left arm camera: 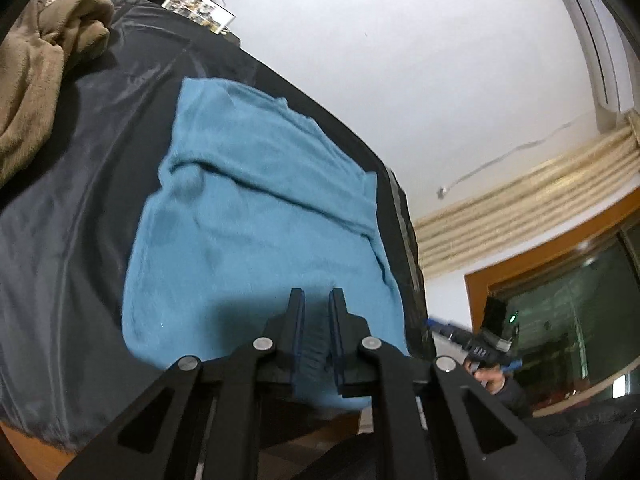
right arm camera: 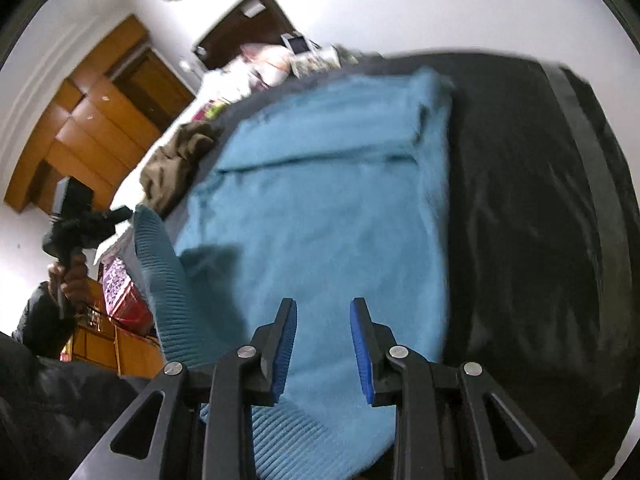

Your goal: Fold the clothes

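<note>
A teal-blue knit sweater (left arm camera: 256, 216) lies spread on a black sheet (left arm camera: 80, 208), sleeves folded across its body. It also shows in the right wrist view (right arm camera: 328, 216). My left gripper (left arm camera: 318, 294) is nearly closed on the sweater's ribbed hem, which is lifted up at the near left corner (right arm camera: 160, 264). My right gripper (right arm camera: 323, 304) is open and empty, hovering over the near hem of the sweater. The left gripper (right arm camera: 76, 220) shows at the left of the right wrist view; the right gripper (left arm camera: 488, 344) shows at the right of the left wrist view.
A crumpled brown fleece garment (left arm camera: 40, 64) lies on the sheet beyond the sweater's left side. Papers and photos (left arm camera: 198, 6) sit at the far end. The sheet's right edge (right arm camera: 592, 168) drops off. Wooden cabinets (right arm camera: 88, 120) stand behind.
</note>
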`<action>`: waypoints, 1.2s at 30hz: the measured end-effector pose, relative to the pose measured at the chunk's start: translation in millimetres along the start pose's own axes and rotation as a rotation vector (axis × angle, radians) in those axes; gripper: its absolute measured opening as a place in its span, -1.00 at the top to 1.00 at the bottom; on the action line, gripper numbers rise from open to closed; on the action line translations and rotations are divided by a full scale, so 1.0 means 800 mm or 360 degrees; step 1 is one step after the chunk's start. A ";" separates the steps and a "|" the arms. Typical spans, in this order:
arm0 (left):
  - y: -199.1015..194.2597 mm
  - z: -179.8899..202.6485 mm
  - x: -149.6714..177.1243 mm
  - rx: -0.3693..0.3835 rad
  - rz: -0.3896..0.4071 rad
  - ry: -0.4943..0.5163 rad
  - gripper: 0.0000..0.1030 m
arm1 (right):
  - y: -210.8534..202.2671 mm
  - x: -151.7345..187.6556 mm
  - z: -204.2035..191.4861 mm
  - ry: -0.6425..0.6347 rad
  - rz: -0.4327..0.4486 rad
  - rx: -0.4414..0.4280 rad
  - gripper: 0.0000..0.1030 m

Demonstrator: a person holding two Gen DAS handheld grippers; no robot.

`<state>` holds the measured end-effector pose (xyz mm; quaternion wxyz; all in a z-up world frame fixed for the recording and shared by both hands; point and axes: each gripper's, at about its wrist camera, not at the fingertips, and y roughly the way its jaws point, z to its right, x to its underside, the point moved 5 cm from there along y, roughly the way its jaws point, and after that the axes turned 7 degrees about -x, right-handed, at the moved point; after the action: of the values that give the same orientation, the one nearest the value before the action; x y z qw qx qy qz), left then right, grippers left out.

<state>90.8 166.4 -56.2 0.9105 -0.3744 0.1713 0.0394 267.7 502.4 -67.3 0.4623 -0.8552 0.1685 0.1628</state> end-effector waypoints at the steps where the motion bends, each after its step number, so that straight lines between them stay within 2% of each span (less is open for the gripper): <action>1: 0.001 -0.004 -0.005 -0.0012 -0.0002 -0.0010 0.73 | 0.005 0.003 0.005 0.0031 -0.0018 0.0015 0.34; 2: 0.002 -0.009 -0.008 -0.0023 -0.0012 -0.0014 0.73 | 0.005 0.008 0.013 0.0064 -0.0031 0.0030 0.19; 3: 0.004 -0.013 -0.011 -0.0034 -0.0023 -0.0017 0.73 | 0.003 0.016 0.021 0.0110 -0.0041 0.0035 -0.13; 5: 0.009 -0.021 -0.010 -0.0056 -0.0058 -0.0019 0.73 | 0.000 0.032 0.035 0.0199 -0.0064 0.0041 -0.33; 11: 0.041 -0.054 0.005 -0.0172 -0.0230 -0.0113 0.73 | 0.006 0.090 0.057 0.0364 -0.0183 0.0026 -0.33; 14: 0.063 -0.054 0.016 -0.0194 -0.0318 -0.0132 0.72 | 0.010 0.095 0.054 0.0386 -0.0180 0.0014 -0.33; 16: 0.074 -0.048 0.023 -0.0188 -0.0367 -0.0128 0.63 | 0.014 0.087 0.044 0.0357 -0.0165 -0.0005 -0.33; 18: 0.082 -0.041 0.031 -0.0170 -0.0409 -0.0135 0.17 | 0.019 0.078 0.034 0.0327 -0.0149 -0.0025 -0.33; 19: 0.085 -0.038 0.035 -0.0161 -0.0429 -0.0142 0.05 | 0.021 0.073 0.029 0.0309 -0.0147 -0.0036 -0.33; 20: 0.089 -0.035 0.039 -0.0152 -0.0448 -0.0149 -0.19 | 0.024 0.068 0.024 0.0290 -0.0146 -0.0048 -0.33; 21: 0.092 -0.032 0.044 -0.0142 -0.0467 -0.0156 -0.29 | 0.028 0.062 0.019 0.0259 -0.0142 -0.0058 -0.33; 24: 0.095 -0.028 0.054 -0.0137 -0.0490 -0.0197 -0.43 | 0.050 0.043 -0.002 0.0198 -0.0133 -0.0106 -0.33; 28: 0.090 -0.030 0.065 -0.0081 -0.0483 -0.0303 -0.49 | 0.094 0.012 -0.049 0.0051 -0.0152 -0.0172 -0.33; 36: 0.082 -0.034 0.071 0.0001 -0.0435 -0.0423 -0.51 | 0.217 -0.029 -0.137 -0.0138 -0.0345 -0.0334 -0.33</action>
<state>123.1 191.1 -137.0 0.9221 -0.3854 -0.0029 -0.0357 184.6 323.5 -128.3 0.3919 -0.9042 0.0370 0.1655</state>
